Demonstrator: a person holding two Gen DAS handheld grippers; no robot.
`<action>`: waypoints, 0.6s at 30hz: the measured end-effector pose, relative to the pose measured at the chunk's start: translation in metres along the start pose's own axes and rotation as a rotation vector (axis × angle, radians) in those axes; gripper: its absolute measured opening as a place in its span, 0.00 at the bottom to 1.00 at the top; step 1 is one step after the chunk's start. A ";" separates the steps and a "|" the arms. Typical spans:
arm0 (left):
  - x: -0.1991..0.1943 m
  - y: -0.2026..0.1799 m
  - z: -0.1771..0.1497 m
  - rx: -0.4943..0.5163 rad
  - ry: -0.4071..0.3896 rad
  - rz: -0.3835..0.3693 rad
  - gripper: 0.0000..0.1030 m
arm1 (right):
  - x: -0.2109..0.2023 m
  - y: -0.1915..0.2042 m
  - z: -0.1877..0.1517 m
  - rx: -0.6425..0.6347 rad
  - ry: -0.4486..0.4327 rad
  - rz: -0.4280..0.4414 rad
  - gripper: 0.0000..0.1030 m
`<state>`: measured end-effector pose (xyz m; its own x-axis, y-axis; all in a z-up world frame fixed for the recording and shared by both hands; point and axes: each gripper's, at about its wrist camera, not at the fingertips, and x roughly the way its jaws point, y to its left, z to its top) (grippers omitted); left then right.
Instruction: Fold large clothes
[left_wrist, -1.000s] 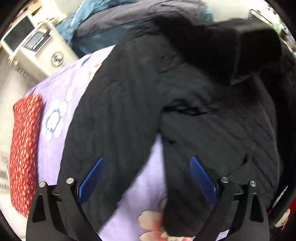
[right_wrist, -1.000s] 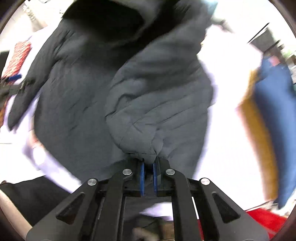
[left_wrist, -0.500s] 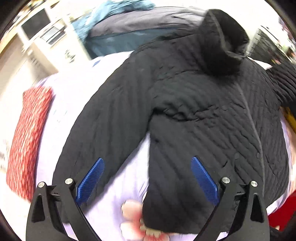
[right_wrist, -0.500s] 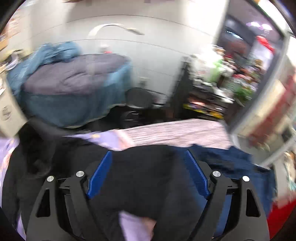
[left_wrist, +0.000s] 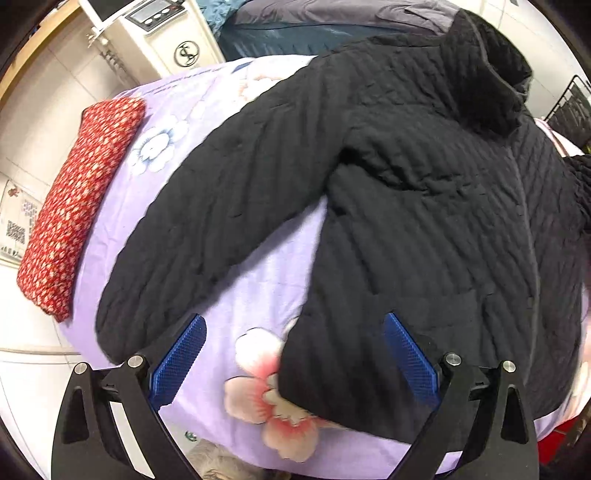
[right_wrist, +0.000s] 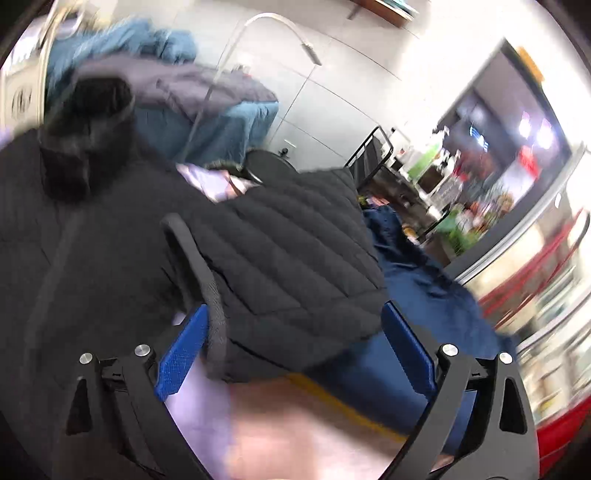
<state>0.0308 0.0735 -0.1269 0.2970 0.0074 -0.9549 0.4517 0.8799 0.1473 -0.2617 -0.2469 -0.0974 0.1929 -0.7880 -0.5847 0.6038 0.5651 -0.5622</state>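
Our left tongs (left_wrist: 291, 354) hang wide apart with nothing between them, and our right tongs (right_wrist: 291, 350) are spread just as wide, also gripping nothing. The black quilted jacket (left_wrist: 424, 206) lies spread on the purple flowered sheet (left_wrist: 255, 295) ahead of the left tongs. Its hem corner sits just past the right-hand blue pad, while one sleeve (left_wrist: 207, 229) runs down toward the left-hand pad, its cuff ending just beyond that tip. A red patterned cushion (left_wrist: 77, 206) lies well off to the left.

In front of the right tongs, the other sleeve (right_wrist: 295, 266) reaches right up between the pads, its ribbed cuff (right_wrist: 207, 288) close against the left pad. We cannot tell whether it touches. Beyond it lies a dark blue garment (right_wrist: 421, 295).

The main risk, as we judge it, is a shallow bite. The padding is thick and springy, so a pinch on the outer layer alone could slip off mid-fold and let the sleeve flop back. On the left we might also catch the sheet along with the hem, dragging everything out of line. The right view is smeared, so closing now could miss the cuff.
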 end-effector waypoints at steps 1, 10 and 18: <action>-0.002 -0.006 0.002 0.007 -0.003 -0.007 0.92 | 0.000 0.006 -0.003 -0.057 -0.017 -0.021 0.89; -0.019 -0.040 0.007 0.083 -0.051 -0.014 0.92 | 0.024 -0.009 0.023 -0.168 -0.032 -0.033 0.26; -0.006 -0.001 -0.007 -0.064 0.010 0.007 0.92 | 0.068 -0.203 0.038 0.506 0.077 -0.027 0.08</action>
<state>0.0226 0.0759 -0.1236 0.2915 0.0180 -0.9564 0.3946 0.9085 0.1373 -0.3422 -0.4248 -0.0011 0.1260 -0.7692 -0.6264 0.9103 0.3406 -0.2352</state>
